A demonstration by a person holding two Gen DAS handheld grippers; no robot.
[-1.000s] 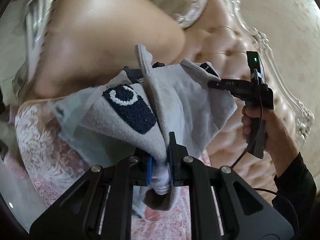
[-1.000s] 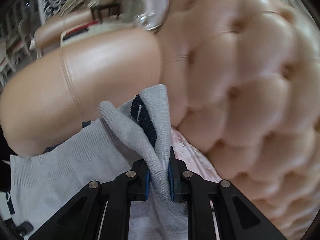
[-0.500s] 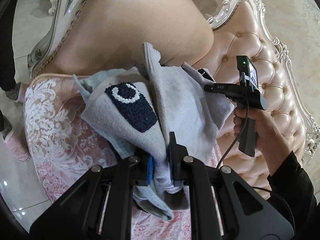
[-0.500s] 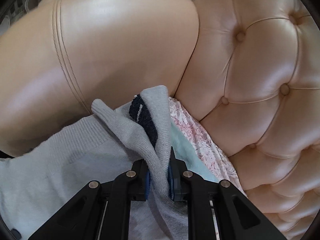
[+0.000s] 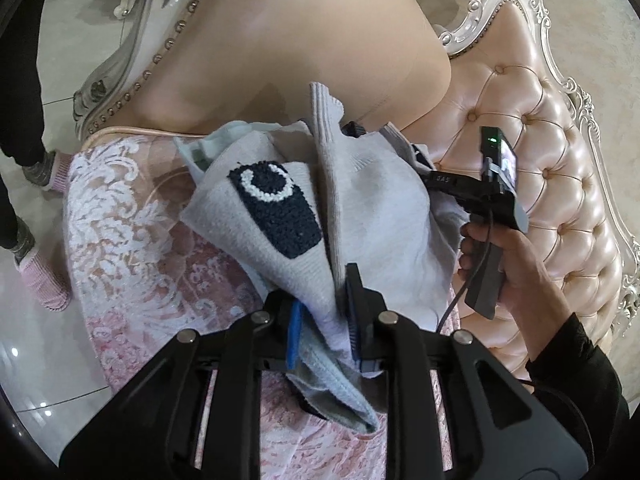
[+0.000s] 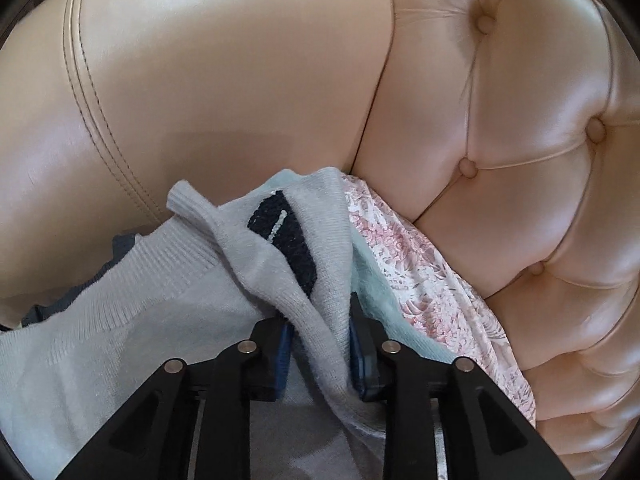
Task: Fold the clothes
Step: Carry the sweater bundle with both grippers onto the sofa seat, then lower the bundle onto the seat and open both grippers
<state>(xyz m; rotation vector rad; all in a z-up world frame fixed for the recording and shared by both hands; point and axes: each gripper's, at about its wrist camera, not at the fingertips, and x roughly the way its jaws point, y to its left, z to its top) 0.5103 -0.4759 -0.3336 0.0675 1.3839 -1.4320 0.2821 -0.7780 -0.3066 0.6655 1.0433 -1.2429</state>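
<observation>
Left tool [image 5: 322,312] in the near foreground pinches a bunched fold of a grey knit sweater [image 5: 380,216], jaws narrowed onto the cloth. Right tool [image 6: 318,330] clamps another gathered edge of the same garment in just the same way. Between the two grips the sweater hangs and drapes low over a pink lace cover [image 5: 132,232] spread on the seat of a peach leather sofa [image 6: 224,80], with its dark navy patch [image 5: 276,208] turned up toward the left camera.

Soft, light and floppy, the knit looks likely to sag and bunch wherever it is unsupported; hems, ribbed edges or corners seem the surest places to take hold, since a mid-panel pinch would only gather slack.

Farther back, the left view alone shows the person's right hand [image 5: 516,256] around the right tool's handle, a dark sleeve [image 5: 576,364], the white ring on the patch, the sofa's silver carved frame [image 5: 532,12] and pale floor [image 5: 36,344]. Only the right view shows the ribbed band [image 6: 132,280] lying flat and the buttoned backrest [image 6: 532,128] up close.
</observation>
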